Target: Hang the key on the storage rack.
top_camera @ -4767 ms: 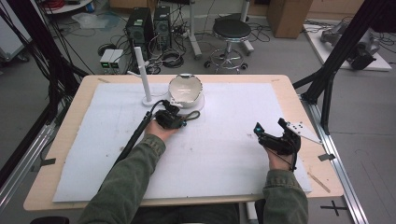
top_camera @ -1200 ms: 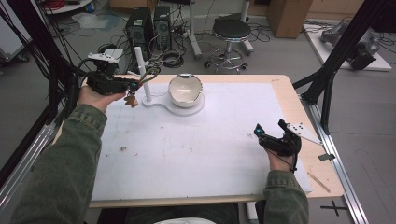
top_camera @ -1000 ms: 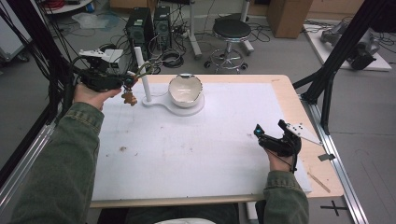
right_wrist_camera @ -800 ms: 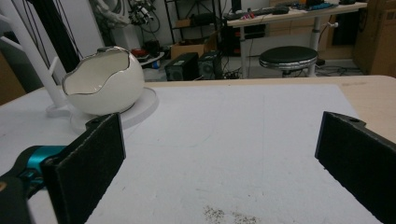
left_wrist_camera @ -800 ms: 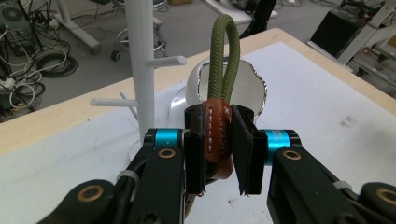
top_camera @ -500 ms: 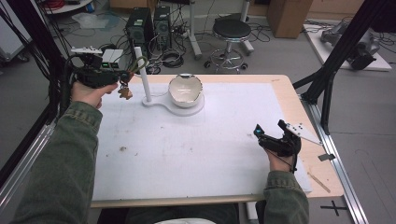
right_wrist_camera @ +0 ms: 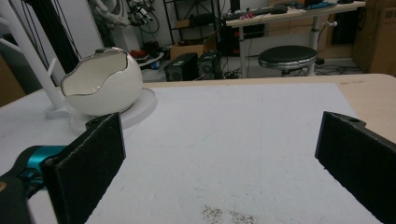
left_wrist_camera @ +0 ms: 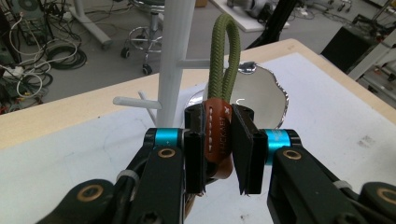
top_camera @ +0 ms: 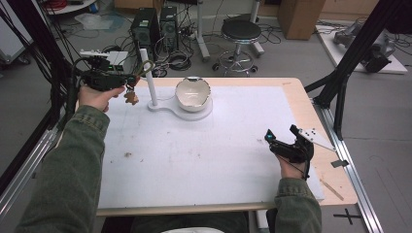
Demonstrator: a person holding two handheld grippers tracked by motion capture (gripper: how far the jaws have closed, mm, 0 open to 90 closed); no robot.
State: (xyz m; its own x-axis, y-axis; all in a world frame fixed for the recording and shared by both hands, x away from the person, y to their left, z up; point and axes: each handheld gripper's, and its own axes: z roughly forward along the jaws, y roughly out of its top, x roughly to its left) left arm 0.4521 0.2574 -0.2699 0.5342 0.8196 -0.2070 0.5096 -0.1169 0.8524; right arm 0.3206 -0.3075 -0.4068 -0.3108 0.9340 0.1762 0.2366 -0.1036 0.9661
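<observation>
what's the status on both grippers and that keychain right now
Left gripper shut on the keychain's brown leather tab, green loop up beside the white peg stand. Right gripper open, idle on the mat. Egg-shaped bowl just behind the stand.

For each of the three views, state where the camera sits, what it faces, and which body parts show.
High view: above the person's side, looking forward and down on the table; both forearms show.
Left gripper view: on the left tool, facing the white stand, clamping a keychain.
Right gripper view: on the right tool, jaws apart, facing the bowl.
All share the bowl.
</observation>
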